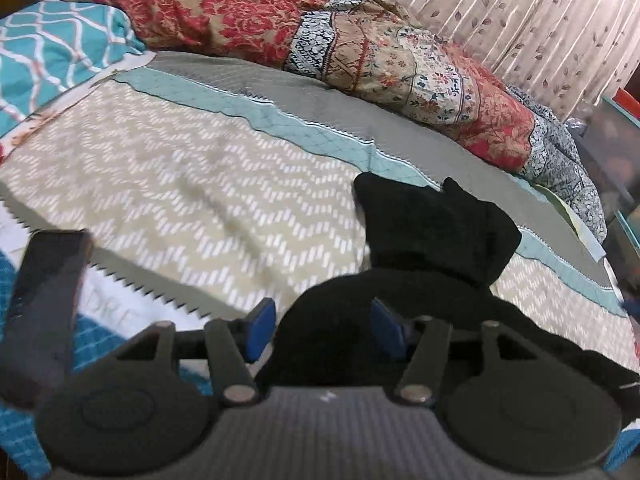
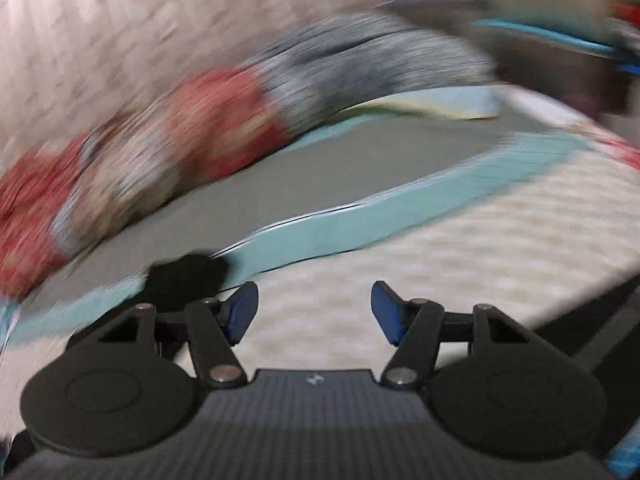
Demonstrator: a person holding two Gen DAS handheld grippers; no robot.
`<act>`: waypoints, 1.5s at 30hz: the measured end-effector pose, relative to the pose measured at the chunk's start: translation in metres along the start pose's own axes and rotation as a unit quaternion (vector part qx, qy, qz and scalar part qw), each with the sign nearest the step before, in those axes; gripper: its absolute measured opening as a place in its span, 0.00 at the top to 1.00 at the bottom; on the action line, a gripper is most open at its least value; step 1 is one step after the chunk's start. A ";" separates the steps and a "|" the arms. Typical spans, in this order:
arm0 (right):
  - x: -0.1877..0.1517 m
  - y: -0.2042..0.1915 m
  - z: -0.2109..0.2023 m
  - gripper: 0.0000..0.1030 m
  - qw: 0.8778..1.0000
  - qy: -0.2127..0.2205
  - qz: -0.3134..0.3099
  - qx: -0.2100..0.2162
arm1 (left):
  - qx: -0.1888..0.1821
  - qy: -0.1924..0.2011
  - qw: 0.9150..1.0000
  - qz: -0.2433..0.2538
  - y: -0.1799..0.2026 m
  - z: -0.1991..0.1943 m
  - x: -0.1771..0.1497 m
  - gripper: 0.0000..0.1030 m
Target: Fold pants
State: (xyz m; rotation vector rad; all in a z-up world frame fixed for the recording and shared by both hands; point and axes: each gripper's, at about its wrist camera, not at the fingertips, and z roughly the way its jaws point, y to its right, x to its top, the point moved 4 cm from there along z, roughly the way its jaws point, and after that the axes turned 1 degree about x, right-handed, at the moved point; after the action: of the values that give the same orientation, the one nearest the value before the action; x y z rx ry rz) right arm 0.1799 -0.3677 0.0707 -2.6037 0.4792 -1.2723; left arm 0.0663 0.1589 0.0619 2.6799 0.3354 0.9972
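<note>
Your left gripper (image 1: 325, 330) has black fabric bunched between its two blue pads (image 1: 262, 330); the jaws stand fairly wide, and you cannot tell from this view whether they are pressing the cloth or merely sitting around it. That fabric is the pants (image 1: 432, 236), a dark heap that rises from between the fingers and runs ahead and to the right over the bedspread (image 1: 168, 184), which is beige with a white zigzag print. Beyond the print runs a pale blue band and then a grey strip. Past that lies a rumpled red floral blanket (image 1: 248, 12) along the far edge, with a teal patterned pillow (image 1: 52, 48) at the left and a leaf-print curtain (image 1: 512, 16) behind.

Your right gripper (image 2: 315, 310) holds nothing: its blue pads (image 2: 386, 312) stand wide apart with only the bedspread (image 2: 500, 240) showing between them. This view is heavily blurred. A small dark lump of the pants (image 2: 186, 280) shows just beyond the left finger, apart from the pads. The red blanket (image 2: 200, 128) is a smear across the far left.
</note>
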 end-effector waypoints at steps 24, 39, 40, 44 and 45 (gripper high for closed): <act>0.073 -0.082 0.063 0.88 0.990 0.085 -0.069 0.088 | -0.166 -0.046 0.972 0.161 0.068 -0.027 -0.086 0.87; -0.002 0.065 -0.044 0.54 0.990 0.076 -0.051 -0.109 | -0.192 0.032 0.974 0.118 0.053 -0.063 -0.027 0.47; 0.001 0.060 -0.040 0.54 0.991 0.073 -0.057 -0.097 | -0.187 0.037 0.972 0.137 0.062 -0.056 -0.022 0.47; 0.014 0.001 -0.010 0.43 0.990 0.048 -0.130 -0.022 | -0.183 0.007 0.960 0.213 0.109 -0.004 -0.020 0.38; 0.015 -0.017 0.003 0.37 0.988 0.031 -0.148 0.004 | -0.182 -0.011 0.957 0.225 0.120 0.015 -0.022 0.35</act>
State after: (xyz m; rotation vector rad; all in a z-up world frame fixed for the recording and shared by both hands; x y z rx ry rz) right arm 0.1942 -0.3571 0.0851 -2.7091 0.0953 -1.4419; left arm 0.0744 0.0374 0.0762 2.4641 -0.4461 1.0215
